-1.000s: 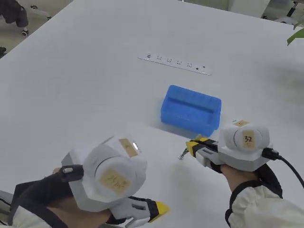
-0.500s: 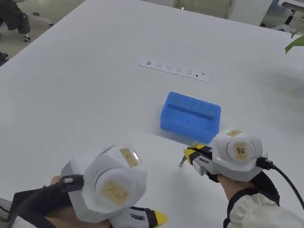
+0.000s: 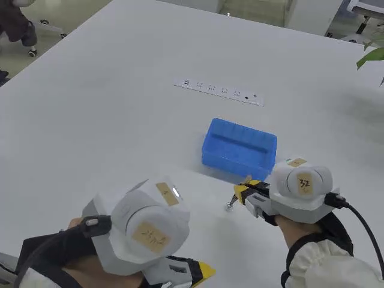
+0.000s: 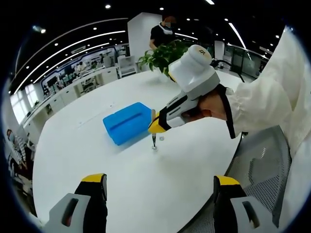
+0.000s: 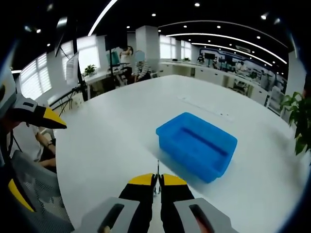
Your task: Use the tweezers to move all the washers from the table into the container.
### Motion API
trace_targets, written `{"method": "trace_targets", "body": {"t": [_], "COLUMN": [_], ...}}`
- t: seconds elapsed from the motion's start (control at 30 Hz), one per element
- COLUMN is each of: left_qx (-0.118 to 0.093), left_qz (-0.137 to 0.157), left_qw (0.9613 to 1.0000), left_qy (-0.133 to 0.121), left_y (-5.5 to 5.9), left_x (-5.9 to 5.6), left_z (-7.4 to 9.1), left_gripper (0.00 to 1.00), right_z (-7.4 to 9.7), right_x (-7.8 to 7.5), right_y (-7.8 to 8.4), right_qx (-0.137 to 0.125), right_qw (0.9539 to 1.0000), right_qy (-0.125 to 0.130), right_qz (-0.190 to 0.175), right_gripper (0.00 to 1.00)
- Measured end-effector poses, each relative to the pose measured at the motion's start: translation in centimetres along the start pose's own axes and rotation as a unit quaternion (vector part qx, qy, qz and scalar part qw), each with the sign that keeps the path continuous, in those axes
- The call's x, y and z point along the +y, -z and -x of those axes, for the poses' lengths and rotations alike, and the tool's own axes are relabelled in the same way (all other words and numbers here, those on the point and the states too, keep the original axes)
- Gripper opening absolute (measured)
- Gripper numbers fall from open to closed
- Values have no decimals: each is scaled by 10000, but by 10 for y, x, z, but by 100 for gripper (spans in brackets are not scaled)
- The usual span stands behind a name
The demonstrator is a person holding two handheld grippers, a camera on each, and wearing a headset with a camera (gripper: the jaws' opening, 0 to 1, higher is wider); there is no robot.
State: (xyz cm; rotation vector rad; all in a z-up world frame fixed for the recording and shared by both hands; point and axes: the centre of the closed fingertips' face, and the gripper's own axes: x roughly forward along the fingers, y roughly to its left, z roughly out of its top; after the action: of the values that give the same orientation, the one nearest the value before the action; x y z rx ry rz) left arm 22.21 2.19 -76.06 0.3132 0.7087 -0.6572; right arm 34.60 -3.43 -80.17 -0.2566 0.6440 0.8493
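Yellow-tipped jaws of the right gripper (image 5: 156, 180) press together on slim metal tweezers (image 5: 157, 168), which stick out ahead between them. In the left gripper view the tweezers' tips point down at the flat white table (image 4: 97, 150), at or just above its surface — I cannot tell which — just in front of the rectangular blue plastic container (image 4: 127, 122). A tiny pale speck (image 4: 161, 139) lies on the table just beside the tips; it may be a washer, but it is too small to tell. The left gripper (image 4: 160, 180) hangs near the table's edge, well apart from the container, its jaws wide apart and holding nothing. Beyond the container lies a long white power strip (image 3: 219, 92).
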Motion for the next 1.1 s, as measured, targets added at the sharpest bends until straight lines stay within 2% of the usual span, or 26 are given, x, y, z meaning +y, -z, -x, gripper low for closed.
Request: {"method": "trace_targets", "body": {"t": [0.37, 0.8, 1.1], "left_qx": [-35, -48, -26], "left_qz": [0, 46, 73], "left_qw": [10000, 10000, 10000], "left_qy": [-27, -49, -36], "left_y": [-2, -1, 1], "left_x": [0, 2, 3], "left_z": [2, 1, -1], "left_gripper": [93, 93, 93], "right_z": [10, 15, 14], "right_x": [-12, -29, -49], "right_y": [-16, -45, -61], "right_qx": [-237, -490, -627], "right_qw": [9992, 9984, 9970], "right_qy": [99, 244, 444], "right_qz": [-300, -154, -21], "right_gripper": [0, 0, 0]}}
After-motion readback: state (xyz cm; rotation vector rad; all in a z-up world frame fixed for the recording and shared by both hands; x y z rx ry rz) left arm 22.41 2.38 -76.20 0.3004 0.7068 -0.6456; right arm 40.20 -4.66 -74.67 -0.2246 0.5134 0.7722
